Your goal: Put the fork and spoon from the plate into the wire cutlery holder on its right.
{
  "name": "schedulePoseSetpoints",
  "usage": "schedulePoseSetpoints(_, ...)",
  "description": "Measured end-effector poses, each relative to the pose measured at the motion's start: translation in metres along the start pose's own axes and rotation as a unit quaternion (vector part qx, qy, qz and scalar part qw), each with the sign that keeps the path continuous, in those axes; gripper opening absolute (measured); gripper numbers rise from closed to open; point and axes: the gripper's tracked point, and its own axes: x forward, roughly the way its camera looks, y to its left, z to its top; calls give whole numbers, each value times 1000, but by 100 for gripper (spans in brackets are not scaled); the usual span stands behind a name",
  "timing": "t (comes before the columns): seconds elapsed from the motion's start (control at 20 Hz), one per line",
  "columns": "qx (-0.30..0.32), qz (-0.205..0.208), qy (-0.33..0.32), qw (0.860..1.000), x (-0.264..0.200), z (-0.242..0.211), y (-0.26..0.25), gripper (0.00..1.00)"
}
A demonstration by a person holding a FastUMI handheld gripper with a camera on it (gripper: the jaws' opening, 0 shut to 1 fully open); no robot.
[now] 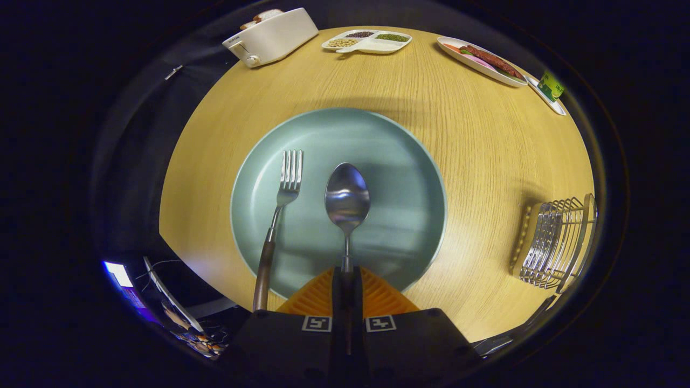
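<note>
My fingers [346, 277] are pinched tight on the spoon [347, 199] handle, low over the plate [399, 161], so it lifts clean; fork [280, 210] waits left of the spoon.

Fisheye view from above the claw [346, 280], angled steeply down, close over the plate [388, 161] and table [485, 161].

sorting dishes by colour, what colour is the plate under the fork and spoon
Pale blue-green, plain, no pattern; the plate shows best in the gripper view.

spoon [347, 199] handle hidden between the closed fingers [318, 296] of the gripper [347, 280] | fork [277, 215] handle end cut off behind gripper body | toaster [272, 35] contents unclear
</note>
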Motion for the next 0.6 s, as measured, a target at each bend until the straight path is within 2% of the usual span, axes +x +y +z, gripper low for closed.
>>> schedulePoseSetpoints(0.35, 19, 32, -27, 999, -58, 10, 2, 8)
schedulePoseSetpoints(0.6, 18, 26, -42, 999, -128, 5, -36, 8)
